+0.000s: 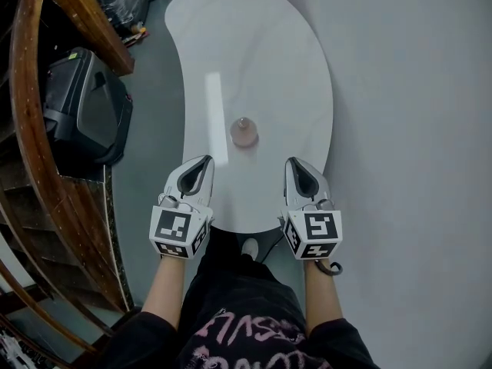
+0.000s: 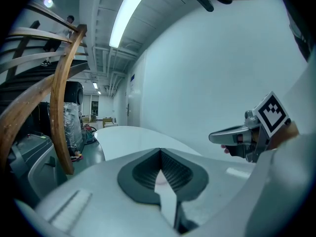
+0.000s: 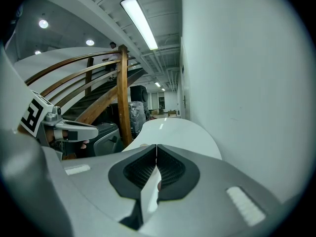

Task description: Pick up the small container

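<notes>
Container (image 1: 244, 133) rests on table (image 1: 254, 52) ahead of both closed jaws.

Cool, even light falls from a ceiling tube (image 2: 127, 15) above and ahead of the left gripper (image 1: 204, 162). Just beyond it a glare streak crosses the white table (image 1: 261, 52). Both gripper views bow and darken at the corners.
</notes>
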`<state>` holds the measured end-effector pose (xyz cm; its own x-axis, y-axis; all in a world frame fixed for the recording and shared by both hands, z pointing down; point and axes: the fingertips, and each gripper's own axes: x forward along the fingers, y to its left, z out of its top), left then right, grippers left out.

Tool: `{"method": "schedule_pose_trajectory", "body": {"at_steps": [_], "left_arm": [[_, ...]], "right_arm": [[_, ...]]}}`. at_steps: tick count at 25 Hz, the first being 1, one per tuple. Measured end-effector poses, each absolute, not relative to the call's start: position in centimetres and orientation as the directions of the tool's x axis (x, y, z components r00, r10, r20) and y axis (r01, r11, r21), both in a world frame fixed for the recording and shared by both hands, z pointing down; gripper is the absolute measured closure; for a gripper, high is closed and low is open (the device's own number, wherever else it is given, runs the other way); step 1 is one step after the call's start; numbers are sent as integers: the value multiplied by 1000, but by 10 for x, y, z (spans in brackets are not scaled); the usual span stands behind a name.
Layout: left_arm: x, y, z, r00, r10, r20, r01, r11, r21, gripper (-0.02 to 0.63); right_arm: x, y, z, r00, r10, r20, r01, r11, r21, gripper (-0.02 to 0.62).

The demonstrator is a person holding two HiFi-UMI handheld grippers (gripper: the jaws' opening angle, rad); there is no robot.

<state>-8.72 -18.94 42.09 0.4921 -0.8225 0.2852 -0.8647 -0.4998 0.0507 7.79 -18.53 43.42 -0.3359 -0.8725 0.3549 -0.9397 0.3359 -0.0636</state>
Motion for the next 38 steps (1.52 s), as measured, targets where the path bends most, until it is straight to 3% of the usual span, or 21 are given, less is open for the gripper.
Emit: {"method": "schedule_pose_trajectory", "body": {"at_steps": [38], "left_arm": [[-87,-205,477,510,-782,358,-853,-514,92,604]], "right_arm": [[63,-195,498,-343,-821,457,-938,324,-124,583]]}}
